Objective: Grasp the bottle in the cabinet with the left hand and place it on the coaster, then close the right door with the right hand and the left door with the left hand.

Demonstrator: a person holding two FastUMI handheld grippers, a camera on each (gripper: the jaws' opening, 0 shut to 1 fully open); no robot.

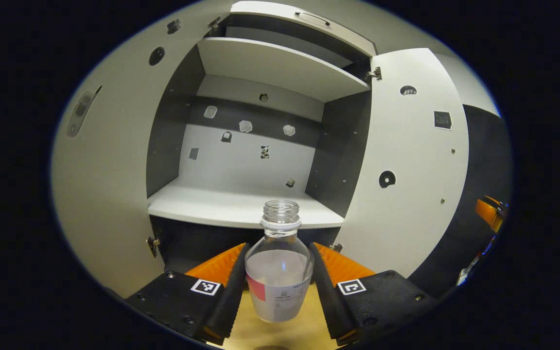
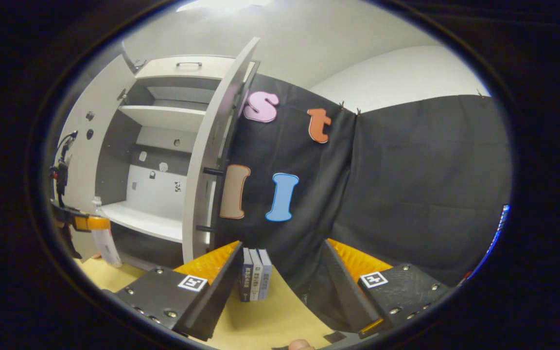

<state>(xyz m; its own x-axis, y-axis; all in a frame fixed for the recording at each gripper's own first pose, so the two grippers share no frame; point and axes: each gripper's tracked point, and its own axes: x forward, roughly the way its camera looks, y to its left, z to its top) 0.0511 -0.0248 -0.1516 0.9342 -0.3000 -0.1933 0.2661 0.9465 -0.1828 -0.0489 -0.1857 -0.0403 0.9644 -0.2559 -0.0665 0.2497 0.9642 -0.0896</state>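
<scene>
A clear, capless bottle [image 1: 279, 277] with a white and red label is upright between the fingers of my left gripper [image 1: 279, 250], which is shut on its body. It hangs just above the wooden table [image 1: 304, 330], in front of the open cabinet [image 1: 241, 209]. The left door [image 1: 100, 194] and right door [image 1: 406, 170] both stand wide open. In the right gripper view, the left gripper [image 2: 81, 222] with the bottle [image 2: 106, 245] shows at the far left, before the cabinet's lower shelf [image 2: 144, 219]. My right gripper [image 2: 282, 245] is open, holding nothing, and points at the booth wall past the right door [image 2: 204, 184].
Three upright books [image 2: 254, 281] stand on the table [image 2: 270, 316] by the wall, between the right gripper's fingers. The cabinet's shelves [image 1: 280, 65] are bare. A dark rounded edge [image 1: 270, 347] shows on the table below the bottle. The other gripper [image 1: 490, 214] shows at the far right.
</scene>
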